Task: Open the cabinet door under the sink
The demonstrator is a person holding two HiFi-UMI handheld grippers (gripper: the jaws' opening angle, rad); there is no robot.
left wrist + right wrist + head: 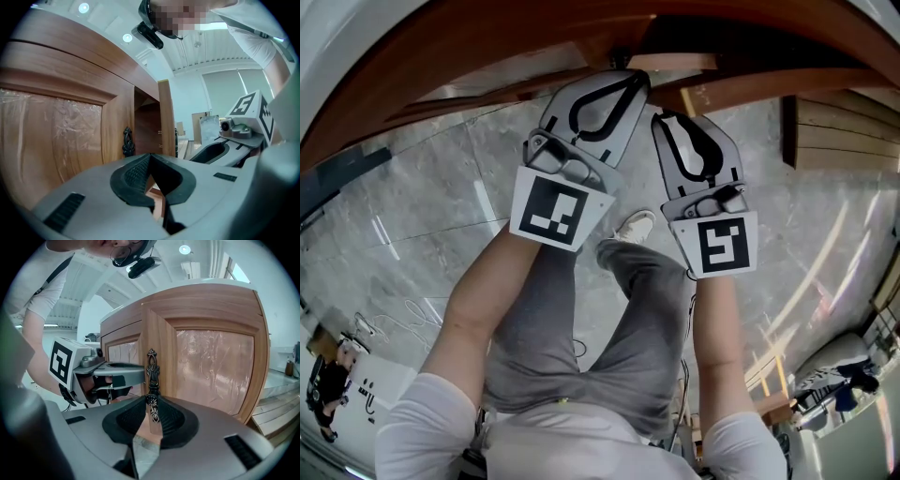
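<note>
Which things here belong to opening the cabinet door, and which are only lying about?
For the job:
- right gripper, shut on the dark ornate handle
- cabinet door that carries this handle

Only lying about:
- left gripper, jaws together, beside the other handle
- wooden boards
- loose white cable

right gripper clamped on ornate dark handle, wooden cabinet door with film-covered panel
</note>
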